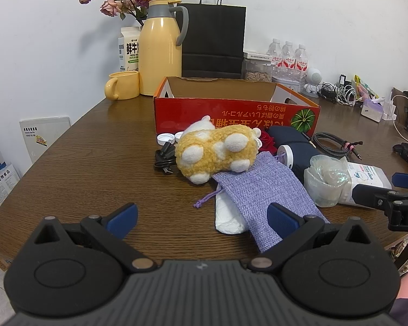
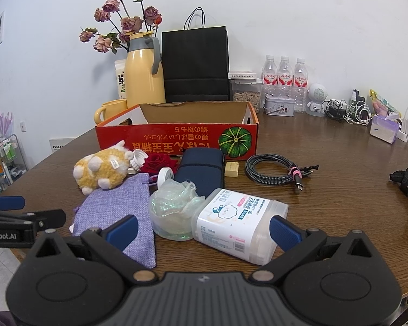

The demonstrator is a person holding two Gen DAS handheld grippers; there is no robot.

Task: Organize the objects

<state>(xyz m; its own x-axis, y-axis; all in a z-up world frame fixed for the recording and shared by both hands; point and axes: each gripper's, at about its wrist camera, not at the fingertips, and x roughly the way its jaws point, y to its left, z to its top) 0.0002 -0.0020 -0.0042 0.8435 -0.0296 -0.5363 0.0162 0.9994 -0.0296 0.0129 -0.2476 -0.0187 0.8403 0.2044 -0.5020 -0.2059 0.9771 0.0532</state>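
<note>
With both tongs wide and empty, you centre the right gripper (image 2: 202, 231) squarely on the white tub (image 2: 238, 224) lying beside the purple pouch (image 2: 117, 214) before lifting it toward the red box (image 2: 176, 138).

A yellow thermos (image 1: 160, 46), black paper bag (image 1: 213, 40) and three water bottles (image 1: 287, 57) line the wall.

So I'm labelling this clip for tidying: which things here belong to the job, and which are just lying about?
Likely for the job:
red box
plush toy
purple pouch
navy case
white container
coiled cable
left tongs and right tongs, both open

Probably lying about:
yellow flask
black bag
water bottles
</note>
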